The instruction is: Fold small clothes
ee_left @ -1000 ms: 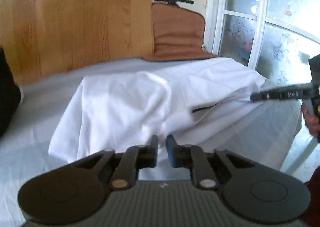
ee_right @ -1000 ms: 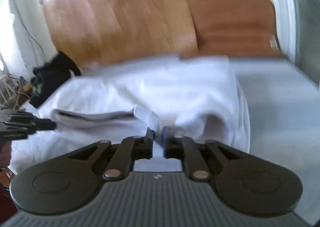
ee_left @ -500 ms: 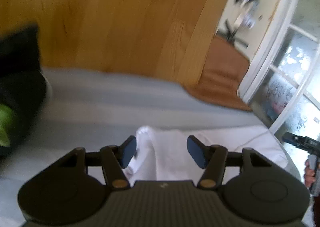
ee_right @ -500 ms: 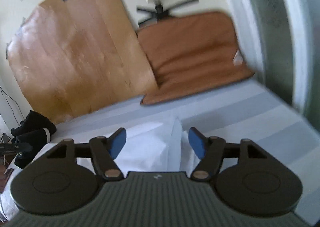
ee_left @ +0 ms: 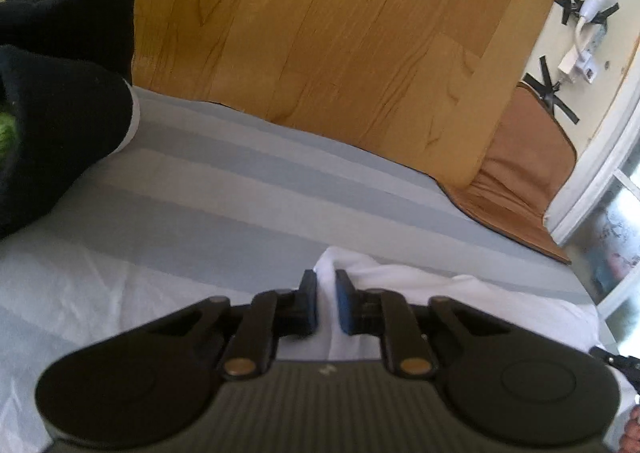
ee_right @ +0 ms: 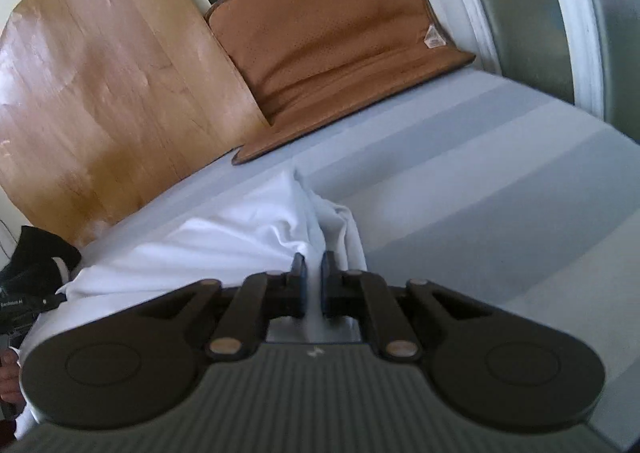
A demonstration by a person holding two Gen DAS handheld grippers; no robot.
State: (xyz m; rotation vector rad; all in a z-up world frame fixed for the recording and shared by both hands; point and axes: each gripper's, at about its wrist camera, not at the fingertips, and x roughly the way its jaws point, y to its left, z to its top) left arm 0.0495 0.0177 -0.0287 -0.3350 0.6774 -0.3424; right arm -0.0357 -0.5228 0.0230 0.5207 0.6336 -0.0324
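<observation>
A white garment (ee_left: pixel 460 293) lies on the grey striped bed sheet (ee_left: pixel 240 189). My left gripper (ee_left: pixel 326 285) is shut on a corner of the white garment, which pokes up between its pads. In the right wrist view the white garment (ee_right: pixel 240 241) spreads to the left, and my right gripper (ee_right: pixel 313 267) is shut on its bunched far corner. The left gripper's tip (ee_right: pixel 24 303) shows at the left edge of that view.
A black garment with a green patch (ee_left: pixel 52 101) lies at the left of the bed, also seen in the right wrist view (ee_right: pixel 36 261). A wooden board (ee_left: pixel 320 33) and a brown cushion (ee_right: pixel 340 33) lean against the wall. A window frame (ee_right: pixel 560 13) stands at the right.
Both grippers were shut on the cloth a second ago, opened over new corners of the white garment half a second ago, and have now shut on those corners.
</observation>
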